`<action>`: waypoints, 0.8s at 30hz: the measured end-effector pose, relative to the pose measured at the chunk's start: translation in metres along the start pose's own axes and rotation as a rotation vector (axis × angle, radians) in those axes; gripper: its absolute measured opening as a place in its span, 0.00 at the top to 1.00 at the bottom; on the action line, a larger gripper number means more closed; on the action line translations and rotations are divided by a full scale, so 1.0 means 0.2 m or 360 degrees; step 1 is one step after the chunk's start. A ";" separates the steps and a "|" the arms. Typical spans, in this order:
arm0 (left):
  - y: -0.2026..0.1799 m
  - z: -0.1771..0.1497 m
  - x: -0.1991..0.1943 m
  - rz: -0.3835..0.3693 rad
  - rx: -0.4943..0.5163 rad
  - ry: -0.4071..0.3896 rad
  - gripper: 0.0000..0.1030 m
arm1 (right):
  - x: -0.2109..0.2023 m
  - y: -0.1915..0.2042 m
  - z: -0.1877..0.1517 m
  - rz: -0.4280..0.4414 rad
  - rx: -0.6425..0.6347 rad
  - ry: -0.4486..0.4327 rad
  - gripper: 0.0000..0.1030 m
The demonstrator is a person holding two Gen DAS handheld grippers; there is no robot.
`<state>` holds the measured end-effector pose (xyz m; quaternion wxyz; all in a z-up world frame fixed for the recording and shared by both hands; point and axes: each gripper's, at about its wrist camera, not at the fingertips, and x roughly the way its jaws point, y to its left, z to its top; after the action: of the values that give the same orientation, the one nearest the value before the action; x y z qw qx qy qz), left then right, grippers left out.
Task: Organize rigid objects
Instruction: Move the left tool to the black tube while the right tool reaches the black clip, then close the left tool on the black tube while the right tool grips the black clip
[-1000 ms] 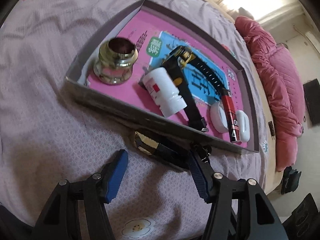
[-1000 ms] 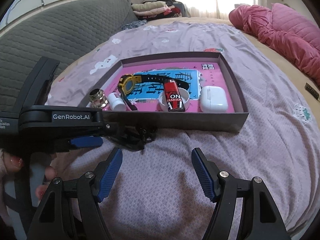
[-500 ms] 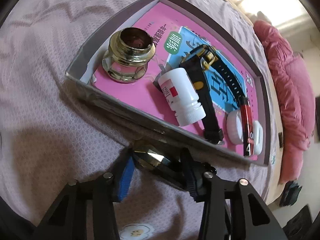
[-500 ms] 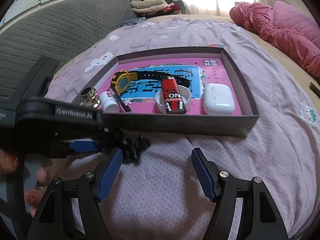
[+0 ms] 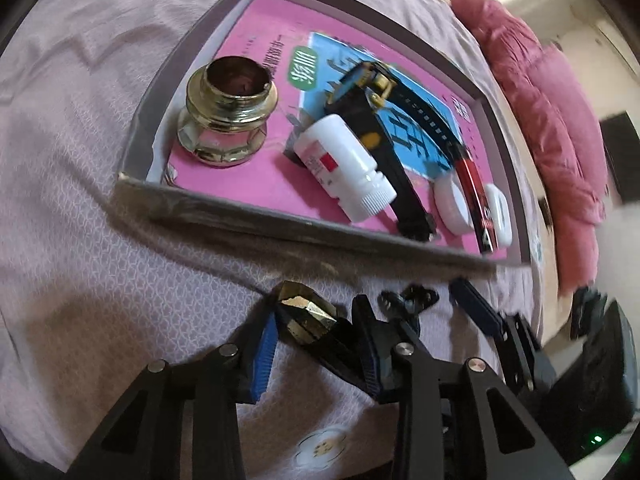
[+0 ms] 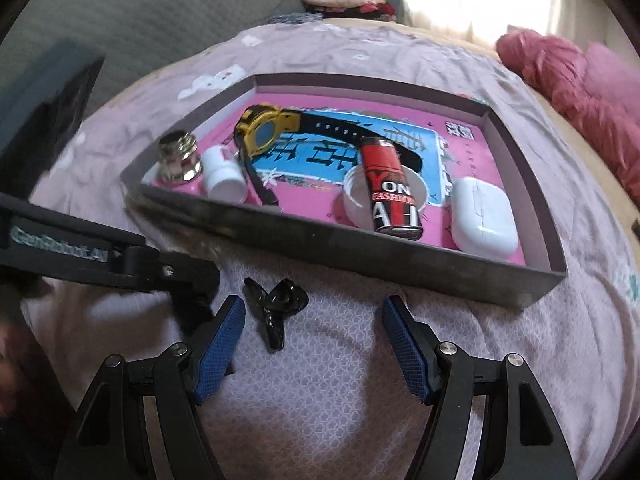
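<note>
While its jaws are closing, the left gripper (image 5: 316,344) has a faceted black-and-gold object (image 5: 308,314) between its ribbed blue pads (image 5: 262,354); whether the pads already press on the glossy, angular piece I cannot tell. That piece lies on the mauve bedspread (image 5: 80,240), a soft fabric with a fine woven lattice pattern, just outside the near wall of the cardboard tray (image 5: 280,224).

The right gripper (image 6: 314,344) stands wide with nothing between its textured blue pads; a shiny black plastic clip (image 6: 276,304), knotted in shape, rests on the cloth just beside its left pad.

Inside the shallow grey-walled tray, over a glossy pink-and-blue printed sheet (image 5: 256,184), sit a polished brass fitting (image 5: 226,116) with a hexagonal base and round hollow neck, a smooth white plastic bottle (image 5: 344,168) lying on its side with a ridged cap, a black rubber-strapped watch (image 6: 264,130) with a yellow case, a red-and-black cylinder (image 6: 390,188) resting across a round white lid (image 6: 354,196), and a rounded white earbud case (image 6: 484,216).
</note>
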<state>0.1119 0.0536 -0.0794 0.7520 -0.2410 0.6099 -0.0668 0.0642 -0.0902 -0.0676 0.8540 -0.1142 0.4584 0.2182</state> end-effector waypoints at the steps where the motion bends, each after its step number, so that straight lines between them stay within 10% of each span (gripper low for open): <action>1: 0.00 0.00 -0.01 -0.0010 0.0001 0.0000 0.64 | 0.00 0.01 0.00 -0.0004 -0.0038 0.0005 0.29; 10: 0.06 -0.07 -0.08 -0.0033 -0.0200 -0.0053 0.63 | 0.07 0.04 0.01 0.0019 -0.0195 -0.0027 0.38; 16: 0.05 -0.10 -0.07 0.0025 -0.0226 -0.0073 0.63 | 0.06 0.06 -0.01 -0.0006 -0.0254 -0.0100 0.69; 24: 0.04 -0.11 -0.05 -0.0065 -0.0256 -0.0119 0.69 | 0.00 -0.04 -0.02 0.0104 -0.0046 -0.0119 0.77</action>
<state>0.0877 0.0588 -0.0778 0.7510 -0.3152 0.5797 -0.0238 0.0641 -0.0994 -0.0698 0.8611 -0.1031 0.4265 0.2568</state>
